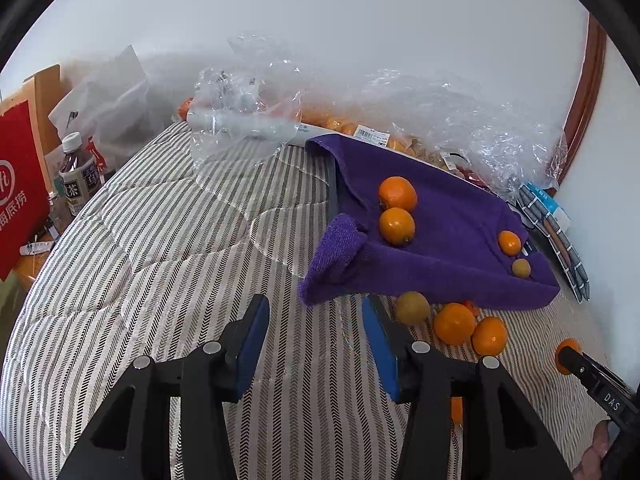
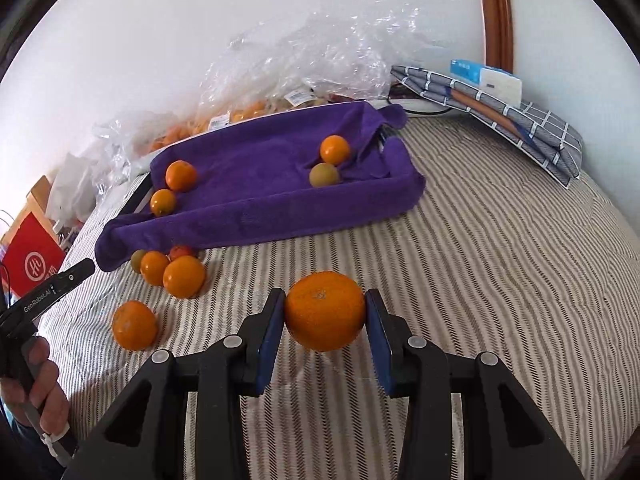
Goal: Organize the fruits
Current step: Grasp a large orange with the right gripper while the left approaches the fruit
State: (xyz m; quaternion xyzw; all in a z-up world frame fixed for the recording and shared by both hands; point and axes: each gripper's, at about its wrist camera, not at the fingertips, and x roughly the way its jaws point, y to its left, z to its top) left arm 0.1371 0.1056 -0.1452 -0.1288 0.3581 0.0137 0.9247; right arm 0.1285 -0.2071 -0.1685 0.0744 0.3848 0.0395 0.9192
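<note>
My right gripper (image 2: 325,300) is shut on a large orange (image 2: 325,311), held just above the striped bedcover. Beyond it lies a tray lined with a purple towel (image 2: 280,208). Two oranges (image 2: 181,176) sit at the tray's left end; another orange (image 2: 335,150) and a greenish fruit (image 2: 324,175) sit at its right end. In front of the tray's left corner, a small cluster of oranges (image 2: 184,276) lies on the bed, with a lone orange (image 2: 135,325) nearer. My left gripper (image 1: 316,308) hovers open and empty over the bedcover, short of the towel's near edge (image 1: 440,280).
Crumpled clear plastic bags (image 2: 320,60) holding more fruit line the wall behind the tray. A folded checked cloth (image 2: 500,120) and a tissue box (image 2: 486,76) lie at the back right. A red bag (image 1: 20,184) and a drink bottle (image 1: 76,172) stand off the bed's left side.
</note>
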